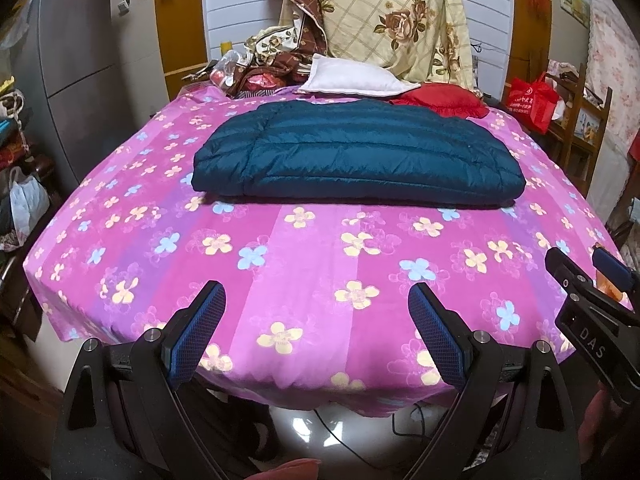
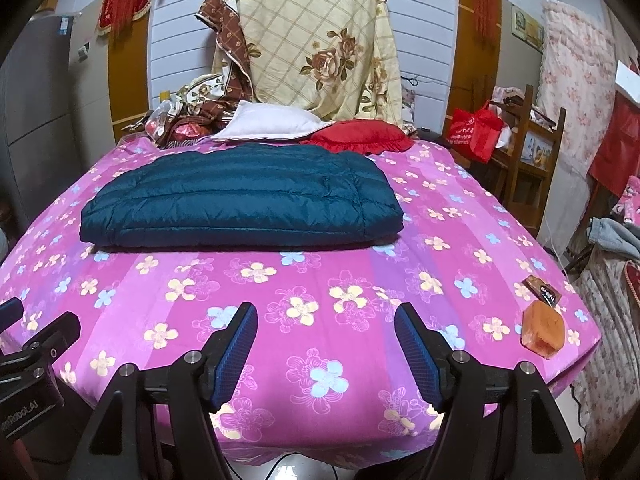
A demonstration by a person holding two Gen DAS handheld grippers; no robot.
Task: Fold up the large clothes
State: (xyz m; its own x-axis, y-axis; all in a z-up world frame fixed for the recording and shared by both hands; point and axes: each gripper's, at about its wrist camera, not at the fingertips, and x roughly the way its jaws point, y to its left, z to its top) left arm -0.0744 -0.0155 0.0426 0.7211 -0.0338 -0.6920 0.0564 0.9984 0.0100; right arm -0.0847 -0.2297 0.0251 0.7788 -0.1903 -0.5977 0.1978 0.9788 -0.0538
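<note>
A dark teal quilted down jacket (image 1: 356, 156) lies folded into a flat rectangle on the far half of a table under a pink flowered cloth (image 1: 312, 264). It also shows in the right wrist view (image 2: 240, 196). My left gripper (image 1: 316, 300) is open and empty, held over the near edge of the table, well short of the jacket. My right gripper (image 2: 326, 320) is open and empty, also over the near edge. The right gripper shows at the right edge of the left wrist view (image 1: 588, 276).
A white pillow (image 2: 268, 124) and a red cushion (image 2: 360, 136) lie behind the jacket. An orange block (image 2: 544, 330) and a small brown packet (image 2: 542, 290) sit near the table's right front corner. A wooden chair with a red bag (image 2: 476, 128) stands at the right.
</note>
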